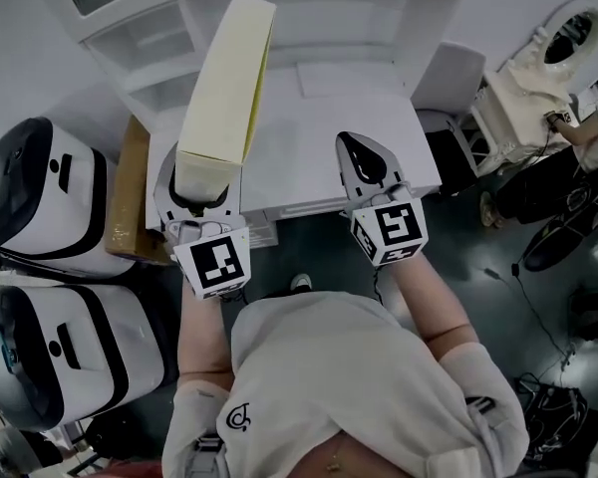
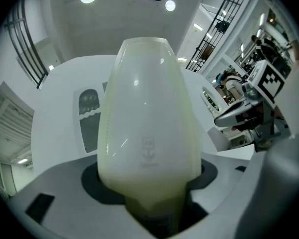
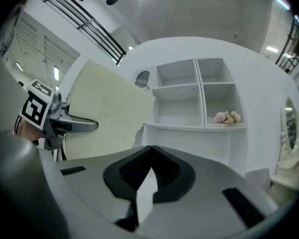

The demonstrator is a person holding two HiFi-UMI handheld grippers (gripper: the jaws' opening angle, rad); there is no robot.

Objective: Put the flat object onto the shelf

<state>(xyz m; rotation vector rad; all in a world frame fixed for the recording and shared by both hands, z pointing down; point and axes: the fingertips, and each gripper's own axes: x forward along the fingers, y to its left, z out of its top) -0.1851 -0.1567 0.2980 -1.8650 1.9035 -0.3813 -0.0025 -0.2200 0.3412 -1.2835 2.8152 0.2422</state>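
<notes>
The flat object (image 1: 224, 78) is a long cream-coloured panel with a yellowish edge. It stands tilted up and away from me over the white desk (image 1: 359, 108). My left gripper (image 1: 201, 192) is shut on its near end. In the left gripper view the flat object (image 2: 149, 123) fills the middle, wedged between the jaws of the left gripper (image 2: 150, 190). My right gripper (image 1: 369, 157) hovers to the right above the desk, shut and empty; its tips meet in the right gripper view (image 3: 150, 153). The white shelf (image 3: 197, 91) with open compartments rises behind the desk (image 1: 159, 43).
Two white rounded machines (image 1: 40, 197) (image 1: 50, 352) stand at the left, with a cardboard box (image 1: 130, 187) beside the desk. A small pink flower bunch (image 3: 226, 117) sits in a lower right shelf compartment. An ornate white mirror (image 1: 568, 38) is at the far right.
</notes>
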